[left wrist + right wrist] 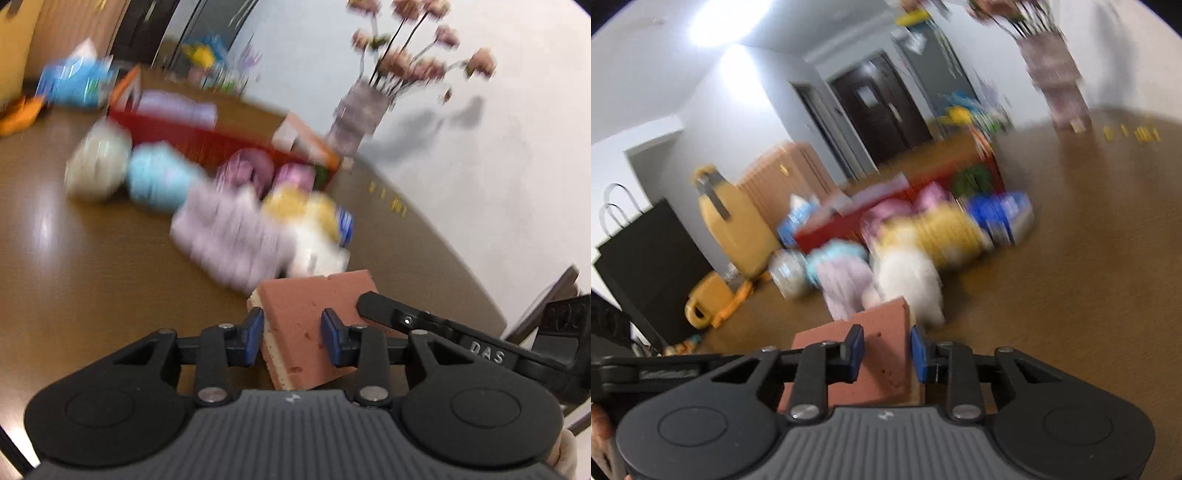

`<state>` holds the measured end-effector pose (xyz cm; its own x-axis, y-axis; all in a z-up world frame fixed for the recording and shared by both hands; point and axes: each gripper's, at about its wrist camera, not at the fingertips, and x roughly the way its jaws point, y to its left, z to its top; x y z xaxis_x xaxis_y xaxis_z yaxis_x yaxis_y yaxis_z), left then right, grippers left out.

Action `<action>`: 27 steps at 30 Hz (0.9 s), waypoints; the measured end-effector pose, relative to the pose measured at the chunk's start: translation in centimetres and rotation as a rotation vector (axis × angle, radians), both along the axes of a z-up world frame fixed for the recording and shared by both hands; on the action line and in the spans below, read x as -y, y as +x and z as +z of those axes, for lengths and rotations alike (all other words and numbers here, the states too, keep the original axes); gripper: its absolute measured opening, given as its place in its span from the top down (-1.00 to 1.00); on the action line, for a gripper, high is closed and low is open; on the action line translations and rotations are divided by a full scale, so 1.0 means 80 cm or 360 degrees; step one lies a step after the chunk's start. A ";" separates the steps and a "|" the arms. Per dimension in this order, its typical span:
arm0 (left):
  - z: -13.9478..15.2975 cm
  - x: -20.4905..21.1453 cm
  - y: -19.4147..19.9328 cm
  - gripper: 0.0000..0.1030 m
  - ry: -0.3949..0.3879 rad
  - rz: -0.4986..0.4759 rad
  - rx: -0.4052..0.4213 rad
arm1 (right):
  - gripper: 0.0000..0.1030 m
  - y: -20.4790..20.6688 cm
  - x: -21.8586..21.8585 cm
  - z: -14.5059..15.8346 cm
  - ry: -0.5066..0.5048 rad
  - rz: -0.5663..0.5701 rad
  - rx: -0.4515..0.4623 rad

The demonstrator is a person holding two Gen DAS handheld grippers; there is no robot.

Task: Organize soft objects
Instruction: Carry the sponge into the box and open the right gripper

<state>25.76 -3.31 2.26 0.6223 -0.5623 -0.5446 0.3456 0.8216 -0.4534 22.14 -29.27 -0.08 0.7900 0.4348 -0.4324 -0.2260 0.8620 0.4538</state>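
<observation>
Terracotta-pink rectangular sponge block (pixel 314 325) with cream underlayer, pitted face, clamped by left tool (pixel 292 332) and right tool (pixel 886 352) above brown worktop (pixel 92 258); background soft items blurred.

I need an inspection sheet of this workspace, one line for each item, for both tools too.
Surface: brown wooden table, glossy.
Job's things: sponge, held by both tools; blurred soft toys in a pile; red basket behind.
Clutter: vase of flowers, blue packets.
Grippers: left tool and right tool shut on the sponge.
Cables: nothing seen.
Surroundings: white wall, dark door, black bag.
</observation>
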 end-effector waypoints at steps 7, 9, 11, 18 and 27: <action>0.109 0.032 0.172 0.30 0.0033 -0.0056 0.0252 | 0.49 0.155 0.017 0.112 -0.0121 0.0000 0.0274; 0.114 0.048 0.249 0.30 0.0063 -0.0061 0.0242 | 0.49 0.229 0.023 0.128 -0.0164 -0.0031 0.0268; 0.104 0.062 0.321 0.29 0.0103 -0.0029 0.0163 | 0.49 0.303 0.029 0.131 -0.0180 -0.0040 0.0201; 0.041 0.109 0.493 0.28 0.0210 0.0023 -0.0106 | 0.47 0.498 0.021 0.084 -0.0457 -0.0137 -0.0078; 0.024 0.114 0.517 0.24 0.0404 0.0075 -0.0044 | 0.41 0.540 -0.002 0.059 -0.0779 -0.0146 -0.0143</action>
